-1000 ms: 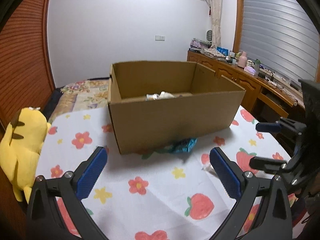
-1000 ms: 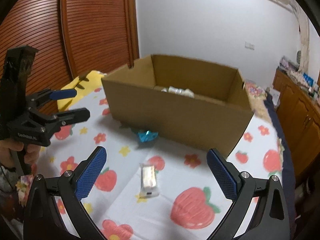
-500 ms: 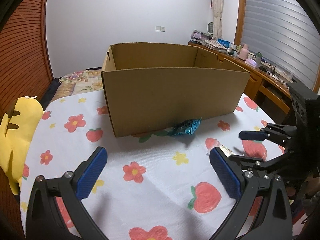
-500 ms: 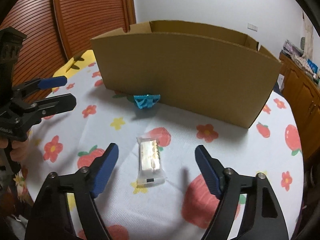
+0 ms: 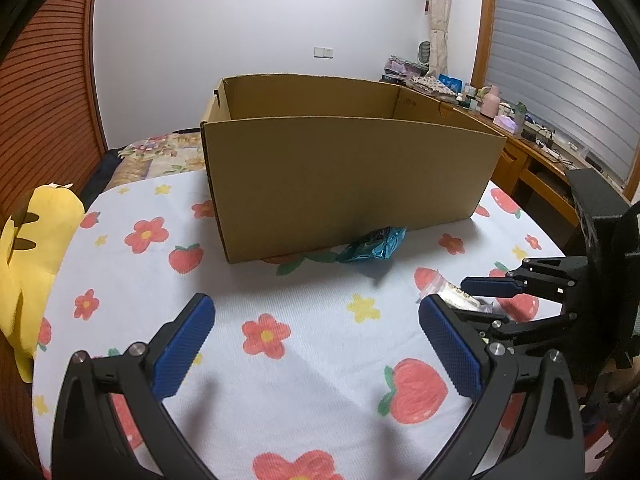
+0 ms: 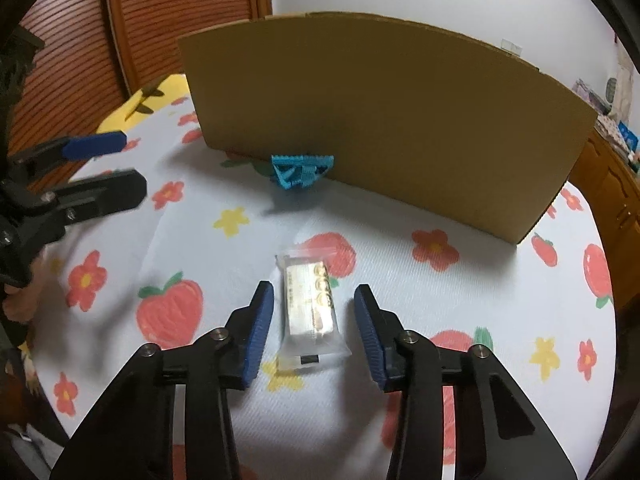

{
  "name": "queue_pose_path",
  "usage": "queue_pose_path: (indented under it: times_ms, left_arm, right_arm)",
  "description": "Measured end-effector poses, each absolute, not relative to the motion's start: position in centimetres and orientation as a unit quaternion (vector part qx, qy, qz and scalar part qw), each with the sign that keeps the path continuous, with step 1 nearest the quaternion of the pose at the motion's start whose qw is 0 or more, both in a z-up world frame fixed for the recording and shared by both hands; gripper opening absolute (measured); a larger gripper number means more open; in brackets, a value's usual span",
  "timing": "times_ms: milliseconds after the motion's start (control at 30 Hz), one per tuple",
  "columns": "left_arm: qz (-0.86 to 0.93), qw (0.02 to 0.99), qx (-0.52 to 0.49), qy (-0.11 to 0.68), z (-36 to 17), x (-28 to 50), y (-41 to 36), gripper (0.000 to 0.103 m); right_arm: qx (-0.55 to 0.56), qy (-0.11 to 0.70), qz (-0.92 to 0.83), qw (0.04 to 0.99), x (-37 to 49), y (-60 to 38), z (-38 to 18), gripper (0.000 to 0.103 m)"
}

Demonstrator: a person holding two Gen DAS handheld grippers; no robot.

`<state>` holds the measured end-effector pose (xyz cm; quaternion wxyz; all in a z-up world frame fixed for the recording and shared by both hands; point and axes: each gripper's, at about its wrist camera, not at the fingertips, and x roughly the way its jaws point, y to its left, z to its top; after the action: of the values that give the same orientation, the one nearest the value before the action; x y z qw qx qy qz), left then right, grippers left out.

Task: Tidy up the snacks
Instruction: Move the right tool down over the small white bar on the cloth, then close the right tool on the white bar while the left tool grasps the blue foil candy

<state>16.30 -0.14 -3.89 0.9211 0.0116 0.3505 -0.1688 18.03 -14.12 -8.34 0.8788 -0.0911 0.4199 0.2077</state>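
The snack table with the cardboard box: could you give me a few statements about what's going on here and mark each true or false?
1. The right gripper has its fingers on either side of the clear-wrapped snack bar, not yet clamped. True.
2. The blue snack packet lies inside the cardboard box. False: it lies on the tablecloth against the box's front wall.
3. The left gripper is holding a snack. False: it is open with nothing between its fingers.
4. A yellow plush toy sits at the table's edge. True.
5. The box lies on its side. False: it stands upright, open at the top.
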Motion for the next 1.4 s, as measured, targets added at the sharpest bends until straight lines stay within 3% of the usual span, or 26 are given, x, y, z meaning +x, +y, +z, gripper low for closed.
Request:
queue_pose_path:
  times_ms: [267,367,900,1100,1267,1400]
  left_arm:
    - [-0.171,0.921,0.016,0.350,-3.6,16.2,-0.4,0.102]
    - [-0.171,0.921,0.020,0.351,-3.6,16.3,-0.5,0.102]
    - [-0.197,0.916,0.043,0.347,-3.3,18.0,-4.8,0.100]
    - [-0.212,0.912,0.065,0.345,-3.3,18.9,-7.0,0.091]
    - [-0.217,0.904,0.091,0.356,-4.0,19.6,-8.4,0.069]
    - [-0.216,0.901,0.113,0.358,-4.4,19.9,-9.3,0.058]
  right_arm:
    - [-0.103,0.420,0.196,0.880,18.2,-13.8,-8.3,0.032]
    - [-0.108,0.417,0.195,0.881,18.2,-13.4,-8.3,0.021]
    - [-0.069,0.377,0.184,0.905,15.7,-16.7,-5.5,0.020]
    - [-0.050,0.365,0.181,0.912,15.0,-18.8,-4.5,0.020]
    - [-0.040,0.362,0.178,0.914,15.6,-19.5,-4.1,0.020]
    - [-0.030,0.363,0.176,0.914,16.1,-20.5,-4.1,0.020]
